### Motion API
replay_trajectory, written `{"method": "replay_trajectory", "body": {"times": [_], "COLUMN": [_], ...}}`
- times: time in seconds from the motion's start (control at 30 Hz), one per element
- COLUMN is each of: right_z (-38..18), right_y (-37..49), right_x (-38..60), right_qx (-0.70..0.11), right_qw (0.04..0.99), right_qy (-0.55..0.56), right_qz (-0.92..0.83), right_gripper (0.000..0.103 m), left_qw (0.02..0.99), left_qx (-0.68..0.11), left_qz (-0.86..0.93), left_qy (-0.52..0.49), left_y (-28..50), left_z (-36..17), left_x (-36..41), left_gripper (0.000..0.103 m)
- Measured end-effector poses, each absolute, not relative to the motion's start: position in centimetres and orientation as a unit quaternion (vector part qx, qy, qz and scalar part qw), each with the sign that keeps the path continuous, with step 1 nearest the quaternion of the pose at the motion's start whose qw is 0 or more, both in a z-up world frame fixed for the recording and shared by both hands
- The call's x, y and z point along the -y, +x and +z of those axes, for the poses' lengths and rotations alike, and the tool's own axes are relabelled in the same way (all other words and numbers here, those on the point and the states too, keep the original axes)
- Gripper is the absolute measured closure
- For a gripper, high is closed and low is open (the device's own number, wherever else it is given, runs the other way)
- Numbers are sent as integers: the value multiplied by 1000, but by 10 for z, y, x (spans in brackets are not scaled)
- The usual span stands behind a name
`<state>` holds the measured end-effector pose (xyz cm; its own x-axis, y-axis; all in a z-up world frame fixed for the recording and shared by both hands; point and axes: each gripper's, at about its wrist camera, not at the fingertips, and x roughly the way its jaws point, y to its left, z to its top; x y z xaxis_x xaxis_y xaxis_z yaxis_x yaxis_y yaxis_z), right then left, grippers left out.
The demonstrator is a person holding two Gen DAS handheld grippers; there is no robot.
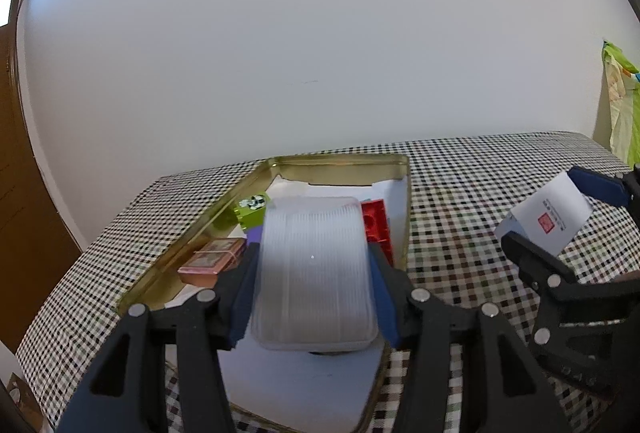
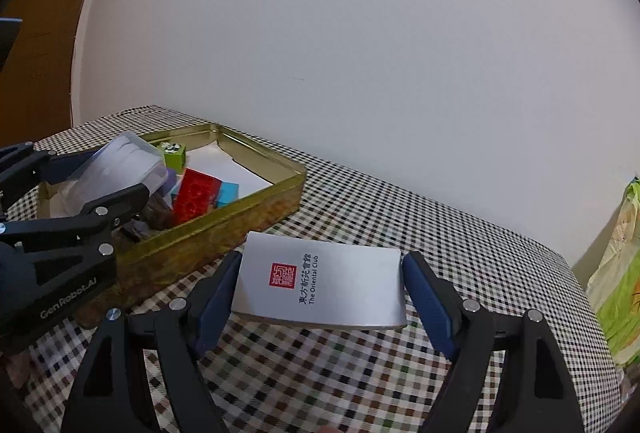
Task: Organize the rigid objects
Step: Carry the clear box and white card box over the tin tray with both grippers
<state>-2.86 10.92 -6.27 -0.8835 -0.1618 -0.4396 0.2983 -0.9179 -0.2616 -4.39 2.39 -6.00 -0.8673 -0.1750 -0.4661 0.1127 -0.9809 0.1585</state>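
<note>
Left gripper (image 1: 312, 293): I have it clamped on a ribbed white plastic case (image 1: 314, 273), both blue pads pressed to its long sides, held above the gold tin (image 1: 344, 163).

Right gripper (image 2: 320, 297): jaws set wide but closed on a white card box (image 2: 320, 283) with a red seal, carried clear of the checked tablecloth (image 2: 360, 373), just outside the tin's near wall.

Tin contents: under and past the case I see a copper-pink box (image 1: 214, 259) at the tin's left wall, a green block (image 1: 252, 211) behind it, a red brick (image 1: 376, 229) to the right, a blue piece (image 2: 228, 193) beside that.

Risk: my guess is the case could land on the red brick or green block and sit tilted, since it hides the floor beneath it. The two grippers are close; bringing the card box over the tin wall now could knock them together.

Room: bare white lining shows at the tin's far end. Open cloth lies right of the tin, up to the table edge and the green bag (image 2: 618, 273).
</note>
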Motion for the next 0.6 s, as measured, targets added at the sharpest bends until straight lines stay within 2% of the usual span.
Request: {"method": "replay_trajectory", "body": {"times": [0.6], "right_z": [-67], "right_y": [-28], "right_x": [-80], "right_qx": [-171], "right_qw": [144], "right_qy": [199], "right_qz": [-954], "right_gripper": [21], "left_qw": [95], "left_qx": [59], "left_qz": [-962], "left_qy": [247], "left_y": [-40], "left_z": [-61], "left_x": [0], "left_gripper": [52]}}
